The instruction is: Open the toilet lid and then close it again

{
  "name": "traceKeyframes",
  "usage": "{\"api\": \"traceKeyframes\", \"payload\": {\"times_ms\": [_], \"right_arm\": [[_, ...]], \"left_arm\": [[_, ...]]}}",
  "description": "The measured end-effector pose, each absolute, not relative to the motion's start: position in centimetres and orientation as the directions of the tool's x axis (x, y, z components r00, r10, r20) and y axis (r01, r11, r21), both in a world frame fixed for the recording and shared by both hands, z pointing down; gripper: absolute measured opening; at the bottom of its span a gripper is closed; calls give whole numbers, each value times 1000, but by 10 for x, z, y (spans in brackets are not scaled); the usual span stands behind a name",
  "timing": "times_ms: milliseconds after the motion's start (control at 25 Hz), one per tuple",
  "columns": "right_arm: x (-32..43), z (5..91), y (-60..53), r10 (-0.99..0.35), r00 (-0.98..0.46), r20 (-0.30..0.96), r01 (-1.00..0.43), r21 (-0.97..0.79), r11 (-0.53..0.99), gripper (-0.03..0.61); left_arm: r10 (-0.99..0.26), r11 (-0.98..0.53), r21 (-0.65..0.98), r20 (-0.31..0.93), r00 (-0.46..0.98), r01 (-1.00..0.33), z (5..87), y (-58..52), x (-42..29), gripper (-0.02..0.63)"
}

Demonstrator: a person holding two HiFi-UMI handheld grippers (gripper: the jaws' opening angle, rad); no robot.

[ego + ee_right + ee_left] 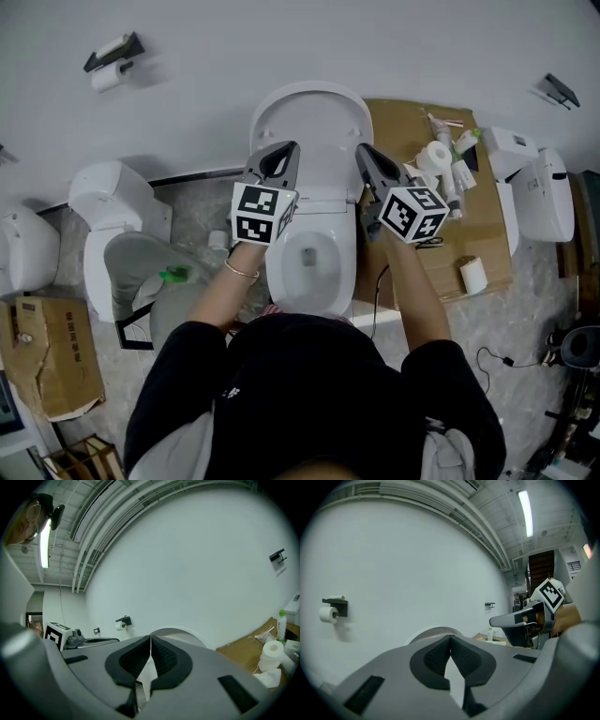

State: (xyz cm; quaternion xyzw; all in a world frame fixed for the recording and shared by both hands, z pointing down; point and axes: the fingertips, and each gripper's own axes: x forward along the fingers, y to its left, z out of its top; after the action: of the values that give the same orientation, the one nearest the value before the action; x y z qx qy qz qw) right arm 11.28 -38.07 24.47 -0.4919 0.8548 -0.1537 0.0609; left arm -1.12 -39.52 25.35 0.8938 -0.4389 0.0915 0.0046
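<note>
The white toilet (314, 258) stands against the wall, its bowl showing and its lid (309, 117) raised upright. My left gripper (289, 150) hovers over the lid's left edge, and my right gripper (363, 150) over its right edge. I cannot tell whether either touches the lid. Both are shut with nothing between the pads. In the left gripper view the shut left gripper (450, 638) points at the wall, with the lid's curved top (433, 631) just beyond and the right gripper (520, 620) alongside. In the right gripper view the right gripper (150, 639) sits in front of the lid's rim (187, 633).
A cardboard sheet (487, 216) right of the toilet carries paper rolls (436, 155) and bottles. A second toilet (112, 216) and a grey bin (141, 272) stand to the left. A paper holder (112, 58) hangs on the wall. White units (539, 192) are at the far right.
</note>
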Motion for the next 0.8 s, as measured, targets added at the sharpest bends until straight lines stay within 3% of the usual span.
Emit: {"api": "traceKeyframes", "payload": {"times_ms": [800], "right_arm": [[118, 240, -371, -863, -503, 51, -830, -308, 466, 21]], "left_arm": [[-781, -616, -67, 181, 598, -785, 253, -393, -12, 5]]}}
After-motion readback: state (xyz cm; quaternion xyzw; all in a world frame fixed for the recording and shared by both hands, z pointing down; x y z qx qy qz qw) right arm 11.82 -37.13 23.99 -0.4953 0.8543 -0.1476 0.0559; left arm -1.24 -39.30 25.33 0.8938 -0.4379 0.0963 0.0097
